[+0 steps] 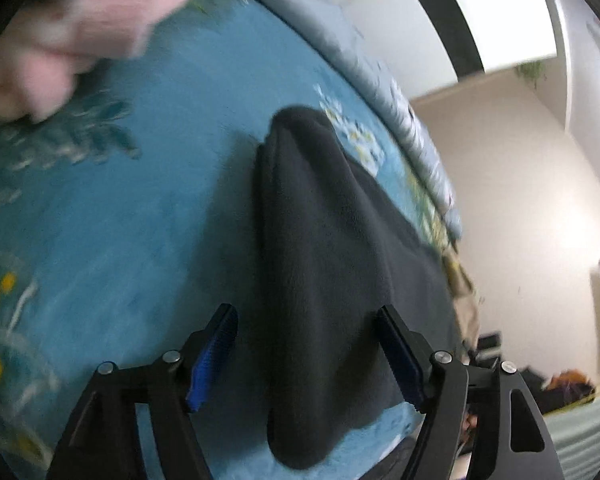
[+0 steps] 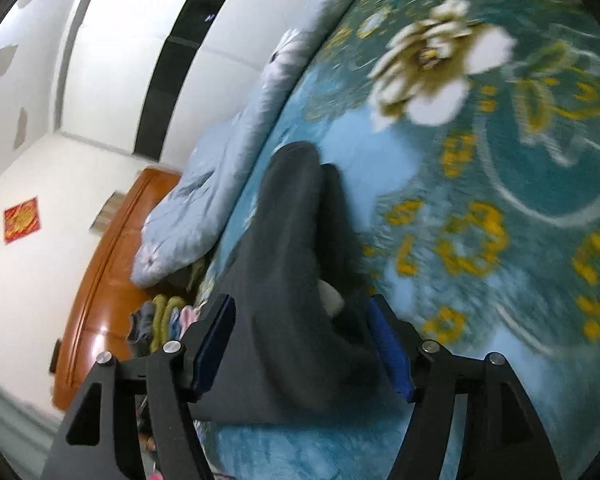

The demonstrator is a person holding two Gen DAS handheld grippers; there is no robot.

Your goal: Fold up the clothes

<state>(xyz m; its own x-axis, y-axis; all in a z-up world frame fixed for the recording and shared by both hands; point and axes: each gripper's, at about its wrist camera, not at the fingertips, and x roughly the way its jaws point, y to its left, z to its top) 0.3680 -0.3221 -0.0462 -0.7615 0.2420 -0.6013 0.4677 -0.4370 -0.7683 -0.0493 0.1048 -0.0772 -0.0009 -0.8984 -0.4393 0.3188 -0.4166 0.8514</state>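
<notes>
Dark grey garment [image 1: 332, 264] lies doubled over in a long strip on the blue floral blanket [image 1: 148, 216], so one fold looks done. Left gripper [image 1: 306, 360] and right gripper [image 2: 304, 348] both straddle its near end, jaws wide, pads gripping nothing; more folding likely remains.

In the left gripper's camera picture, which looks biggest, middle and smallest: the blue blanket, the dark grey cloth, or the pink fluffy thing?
1. Blue blanket, covering most of the picture.
2. Dark grey cloth.
3. Pink fluffy thing, cut off by the picture's edge and farther from the camera, so its true size is unsure.
</notes>
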